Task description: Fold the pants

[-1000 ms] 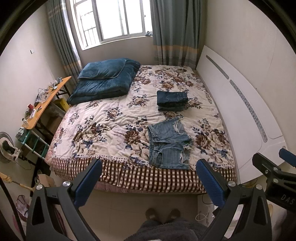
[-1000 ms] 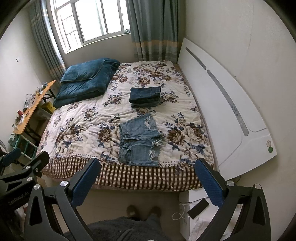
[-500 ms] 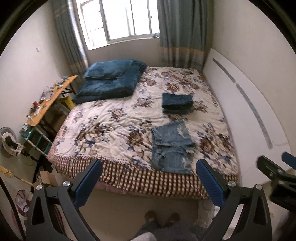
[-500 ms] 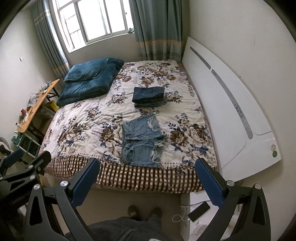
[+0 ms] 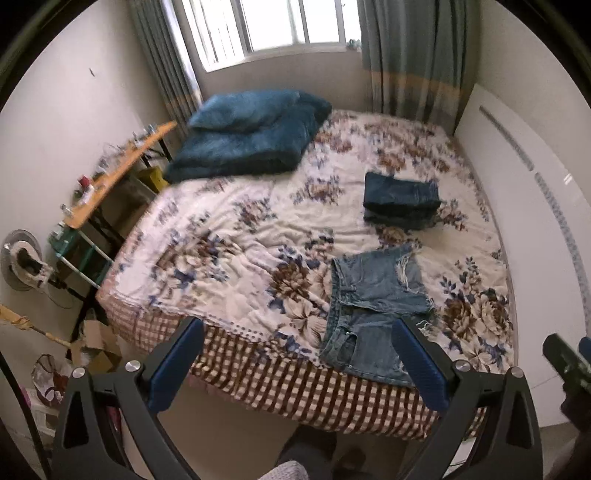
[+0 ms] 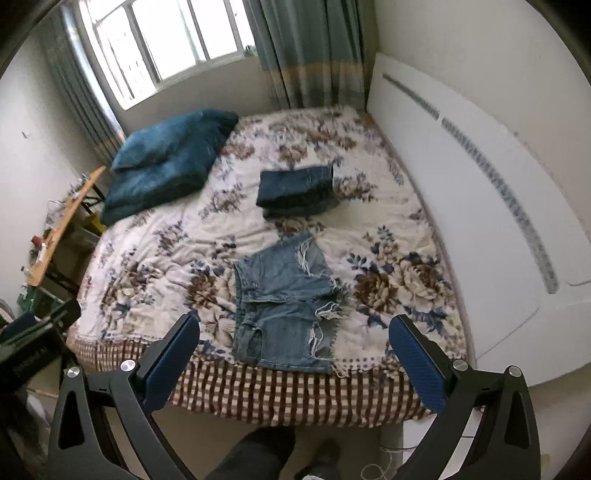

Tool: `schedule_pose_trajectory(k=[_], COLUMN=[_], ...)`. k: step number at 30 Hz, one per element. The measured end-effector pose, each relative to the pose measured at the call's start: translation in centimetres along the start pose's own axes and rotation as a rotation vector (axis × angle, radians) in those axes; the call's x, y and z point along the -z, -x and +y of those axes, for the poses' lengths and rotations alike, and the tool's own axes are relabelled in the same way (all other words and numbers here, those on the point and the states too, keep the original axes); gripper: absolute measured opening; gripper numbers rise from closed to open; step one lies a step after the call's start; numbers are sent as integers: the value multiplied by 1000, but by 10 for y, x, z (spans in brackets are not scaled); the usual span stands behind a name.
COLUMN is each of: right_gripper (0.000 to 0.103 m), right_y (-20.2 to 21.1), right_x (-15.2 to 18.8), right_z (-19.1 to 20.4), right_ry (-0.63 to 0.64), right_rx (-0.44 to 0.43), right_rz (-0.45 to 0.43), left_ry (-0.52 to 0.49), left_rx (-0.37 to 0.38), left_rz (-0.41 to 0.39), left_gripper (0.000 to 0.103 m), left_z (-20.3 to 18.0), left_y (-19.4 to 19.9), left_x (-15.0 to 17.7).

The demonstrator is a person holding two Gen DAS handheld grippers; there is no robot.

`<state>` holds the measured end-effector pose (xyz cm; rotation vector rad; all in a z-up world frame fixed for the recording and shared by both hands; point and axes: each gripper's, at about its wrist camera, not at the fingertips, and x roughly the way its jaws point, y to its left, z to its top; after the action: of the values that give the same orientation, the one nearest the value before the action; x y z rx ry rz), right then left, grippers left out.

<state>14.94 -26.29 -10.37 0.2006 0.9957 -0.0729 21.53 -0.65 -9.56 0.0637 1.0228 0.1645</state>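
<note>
Left gripper (image 5: pixel 297 354): we hold it above the floor short of the bed's foot, blue pads spread wide, nothing between them.
Right gripper (image 6: pixel 293 349): likewise wide apart and empty; in the left view only its black tip (image 5: pixel 567 363) shows at 4 o'clock, cut off by the frame.
Our own legs (image 6: pixel 258 458): dark trousers and feet at 6 o'clock, partly hidden by the gripper frames.
Writing: pale lettering sits on the left gripper's body (image 6: pixel 27 360) at 9 o'clock in the right view — too blurred for us to read.
Denim shorts (image 6: pixel 284 306): light blue with frayed hems, lying flat and unfolded on the bed near its foot edge, waistband toward 9 o'clock, touched by neither gripper.
Bed (image 6: pixel 295 395): floral quilt over a brown-and-white checked border; its near right corner is hidden behind the right pad.
Folded jeans (image 6: pixel 297 190): a dark stack just beyond the shorts toward 12 o'clock, apart from them.
Cardboard boxes (image 5: pixel 98 347): on the floor at 8 o'clock in the left view — contents we cannot make out.
Side table (image 5: pixel 110 177): orange top at 10 o'clock, crowded with small items too blurred to name.
Blue duvet (image 5: pixel 251 136): folded with a pillow on top, at the far left corner.
Headboard (image 6: pixel 480 206): white, along the right edge.
Window (image 5: pixel 291 22): at 12 o'clock, overexposed, between curtains.
</note>
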Motion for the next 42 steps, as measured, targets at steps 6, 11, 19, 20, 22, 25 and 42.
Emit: schedule_pose_trajectory(k=[6, 11, 19, 20, 22, 25, 42], right_gripper=[103, 103, 103, 103, 103, 103, 6], right_y=[-149, -276, -495, -520, -567, -626, -763], right_x=[-46, -80, -109, -110, -111, -114, -120], right_z=[-7, -14, -33, -39, -48, -61, -72], right_ry=[-60, -47, 25, 32, 50, 63, 71], right_rx=[28, 73, 66, 67, 42, 8, -225], right_rz=[128, 238, 405, 428, 470, 524, 646], left_ry=[-16, 19, 152, 195, 243, 316, 165], left_rx=[33, 118, 233, 278, 312, 354, 301], left_rz=[143, 329, 588, 617, 671, 733, 572], left_gripper=[103, 101, 57, 53, 53, 53, 6], left_z=[-13, -20, -33, -37, -44, -50, -116], left_y=[-129, -279, -496, -526, -567, -613, -647], left_x=[-53, -96, -89, -83, -72, -57, -62])
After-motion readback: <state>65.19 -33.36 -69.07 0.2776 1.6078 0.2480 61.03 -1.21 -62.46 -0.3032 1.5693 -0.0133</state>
